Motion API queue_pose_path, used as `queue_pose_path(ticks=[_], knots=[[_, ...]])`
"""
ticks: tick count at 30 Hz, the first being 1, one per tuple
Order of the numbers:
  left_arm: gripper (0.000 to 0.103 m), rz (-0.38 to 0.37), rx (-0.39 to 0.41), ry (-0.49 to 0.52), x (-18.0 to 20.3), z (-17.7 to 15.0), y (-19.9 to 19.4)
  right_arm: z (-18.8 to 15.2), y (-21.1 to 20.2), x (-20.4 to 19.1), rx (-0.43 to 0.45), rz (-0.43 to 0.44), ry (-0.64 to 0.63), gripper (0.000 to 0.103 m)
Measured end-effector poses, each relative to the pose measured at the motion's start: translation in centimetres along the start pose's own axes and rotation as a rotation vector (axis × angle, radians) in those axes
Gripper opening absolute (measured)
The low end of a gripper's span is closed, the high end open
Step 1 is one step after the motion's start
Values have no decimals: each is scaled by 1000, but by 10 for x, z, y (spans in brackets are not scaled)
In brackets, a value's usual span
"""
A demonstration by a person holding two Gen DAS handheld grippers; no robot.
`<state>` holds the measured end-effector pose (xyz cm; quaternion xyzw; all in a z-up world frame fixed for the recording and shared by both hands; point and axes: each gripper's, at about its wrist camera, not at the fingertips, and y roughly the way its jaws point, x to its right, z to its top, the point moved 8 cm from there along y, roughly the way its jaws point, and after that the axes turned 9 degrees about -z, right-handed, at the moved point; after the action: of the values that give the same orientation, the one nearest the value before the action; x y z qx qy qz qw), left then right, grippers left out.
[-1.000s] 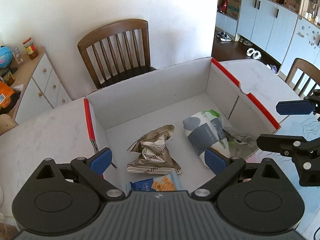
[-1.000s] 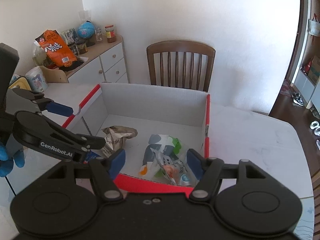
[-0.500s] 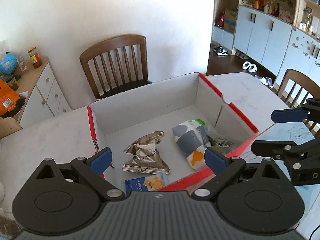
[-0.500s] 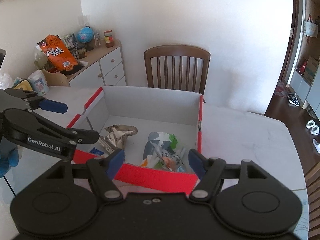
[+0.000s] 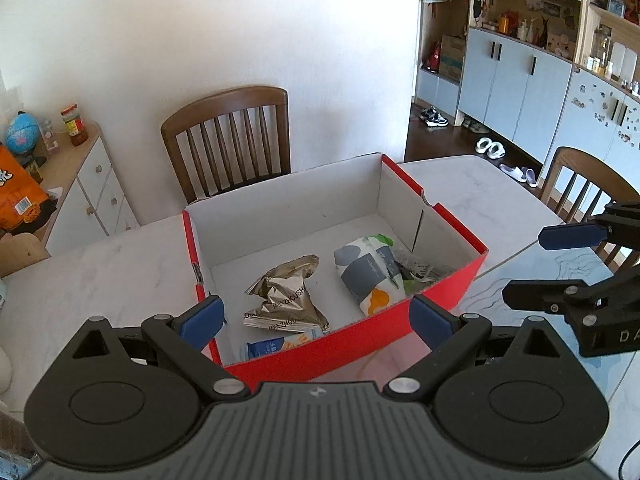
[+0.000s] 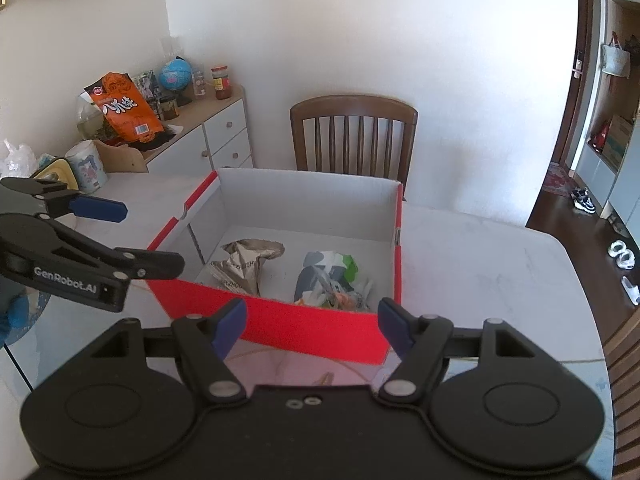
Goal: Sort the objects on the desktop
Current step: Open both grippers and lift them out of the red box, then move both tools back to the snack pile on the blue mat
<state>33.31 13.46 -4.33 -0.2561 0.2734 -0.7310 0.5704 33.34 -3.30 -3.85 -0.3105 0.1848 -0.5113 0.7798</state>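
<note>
Left wrist view: both tools (image 5: 316, 316) have backed off the red box (image 5: 360, 340).

left claw (image 5: 316, 316): black, blue pads | right claw (image 6: 312, 320): black, silver screws

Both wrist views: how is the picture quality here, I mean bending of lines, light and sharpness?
Left wrist view: fisheye bends the cabinet doors at the edge; daylight falls evenly into the red box, whose packets look sharp. Right wrist view: dark vignette in the top right corner; the door frame curves; the table is bright, without hard glare.
</note>
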Motion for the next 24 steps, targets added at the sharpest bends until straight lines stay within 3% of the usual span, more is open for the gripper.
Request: queue_pose_path(ticks=[24], knots=[[99,-5,88,51,17,-50,-37,-66,-33,-4,-19,-84,46,75]])
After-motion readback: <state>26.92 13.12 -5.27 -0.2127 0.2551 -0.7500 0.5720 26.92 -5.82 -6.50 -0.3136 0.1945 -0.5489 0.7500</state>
